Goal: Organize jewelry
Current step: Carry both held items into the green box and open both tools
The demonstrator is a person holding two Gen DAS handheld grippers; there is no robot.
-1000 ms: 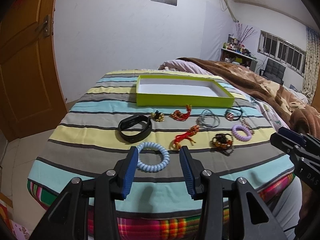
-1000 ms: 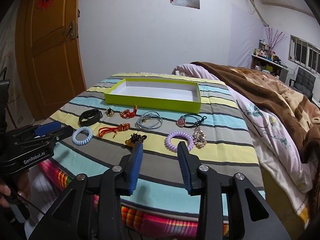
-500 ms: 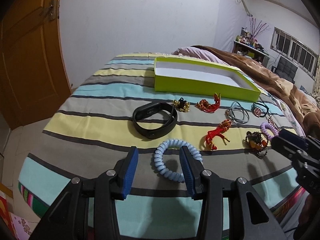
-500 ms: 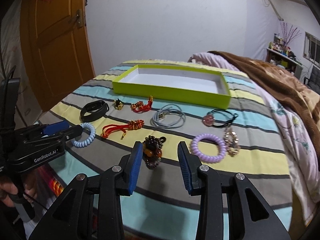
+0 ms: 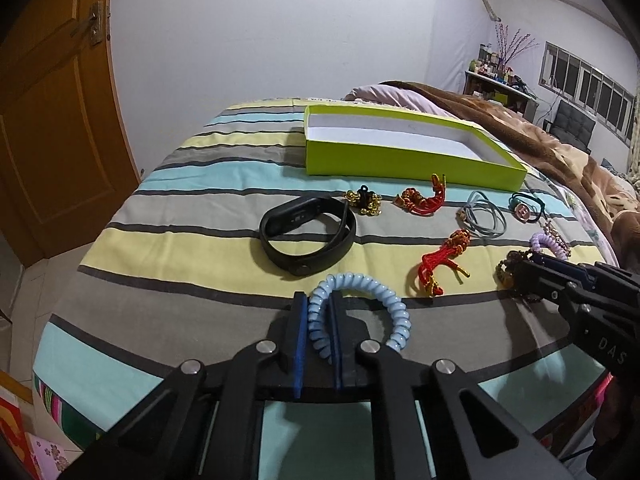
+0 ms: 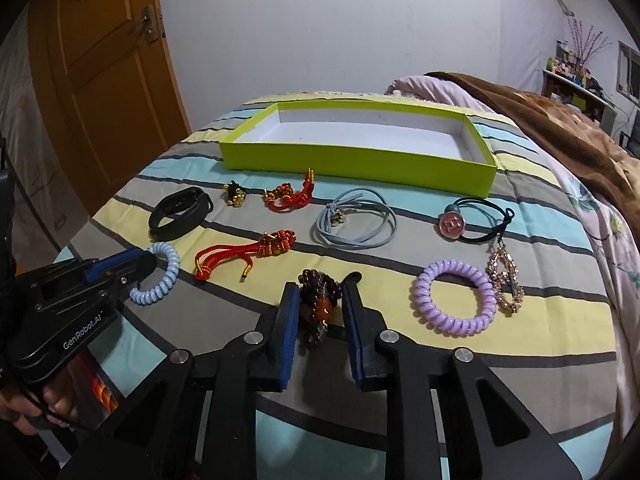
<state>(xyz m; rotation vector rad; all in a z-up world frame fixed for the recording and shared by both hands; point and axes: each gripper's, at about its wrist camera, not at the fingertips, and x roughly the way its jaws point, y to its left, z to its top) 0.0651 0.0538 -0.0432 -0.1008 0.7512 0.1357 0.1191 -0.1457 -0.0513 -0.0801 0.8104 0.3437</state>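
**Desk:** Setting?

**Photographer:** On a bed under a striped sheet of yellow, grey and turquoise (image 5: 180,216). Toward the far end, a shallow lime-green cardboard box with a white floor (image 5: 400,160), nothing visible inside. In front of it, jewelry laid out in loose rows on the sheet.

**Desk:** Left side?

**Photographer:** Left hand-held gripper (image 5: 317,300) drawn together, blue pads clamped on one side of a pale blue spiral coil bracelet (image 5: 396,312). Rest of the coil looping out to the right, low over the grey stripe. Just beyond it, a black rubber fitness band (image 5: 308,236). A hand (image 6: 40,404) wrapped round that tool's grip, seen at the edge of the right camera.

**Desk:** And right?

**Photographer:** Right hand-held gripper (image 6: 320,290) just now closing, with a dark brown and amber beaded bracelet (image 6: 318,308) bunched between the pads and pressed from both sides. Still down at the sheet, near the bed's front edge.

**Desk:** Other pieces?

**Photographer:** Untouched and spread out: a cluster of small gold bells (image 5: 364,202), two red knotted cord bracelets (image 5: 420,202) (image 5: 440,264), a grey-blue cord loop (image 6: 356,220), a black hair elastic with a round pink charm (image 6: 452,226), a lilac spiral coil (image 6: 452,304), and touching its right side, a gold rhinestone chain (image 6: 506,280).
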